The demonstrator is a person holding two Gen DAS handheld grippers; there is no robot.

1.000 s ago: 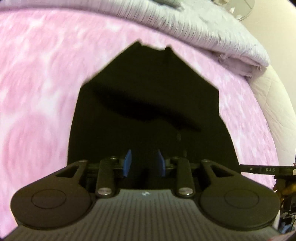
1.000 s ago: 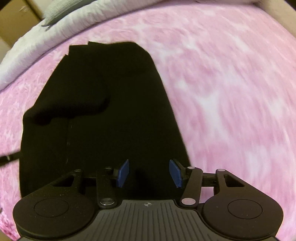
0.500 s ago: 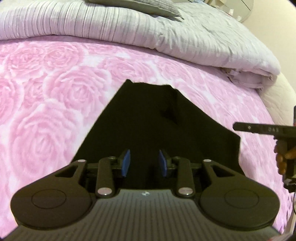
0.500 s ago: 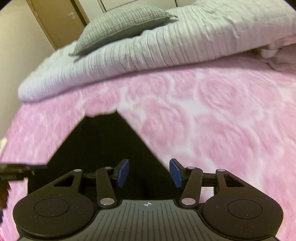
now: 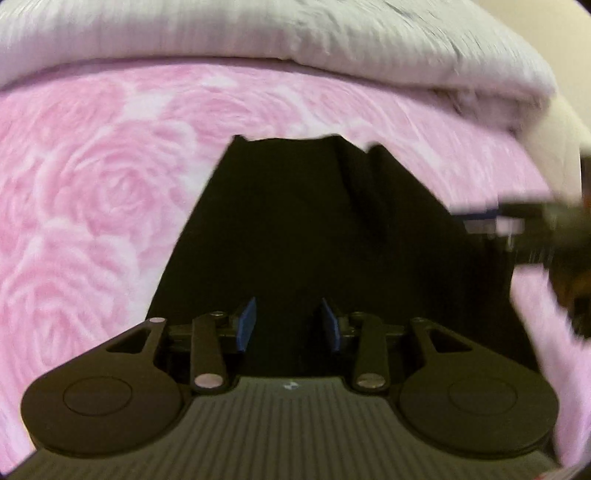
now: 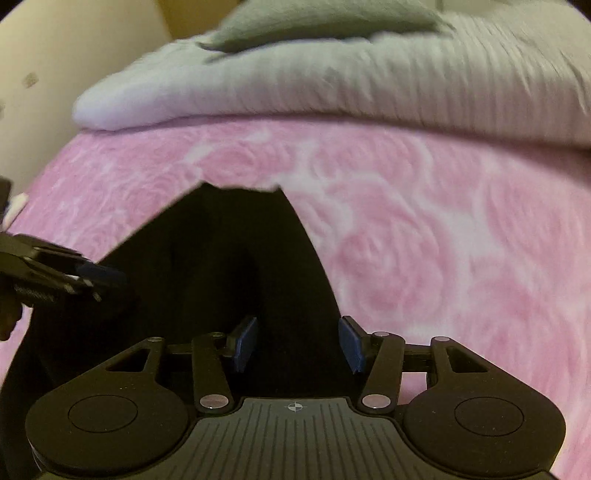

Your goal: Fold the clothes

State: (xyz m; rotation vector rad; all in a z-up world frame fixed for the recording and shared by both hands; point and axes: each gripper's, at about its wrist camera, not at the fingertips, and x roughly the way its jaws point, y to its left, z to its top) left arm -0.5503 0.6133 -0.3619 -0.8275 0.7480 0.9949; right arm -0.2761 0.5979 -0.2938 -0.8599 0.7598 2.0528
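Black garment (image 5: 295, 229) lies flat on the pink bedspread (image 5: 85, 192), long axis toward 12 o'clock.
Left gripper (image 5: 288, 325) is opening, right gripper (image 6: 297, 343) gapes; both empty at its near edge, equally close.

A pink bedspread (image 6: 424, 229) with a large rose pattern covers the bed. Along its far side lies a rolled, ribbed pale grey duvet (image 6: 332, 85), with a grey cushion (image 6: 321, 18) on top. Cream wall (image 6: 74, 55) shows far left. The light is dim and warm.
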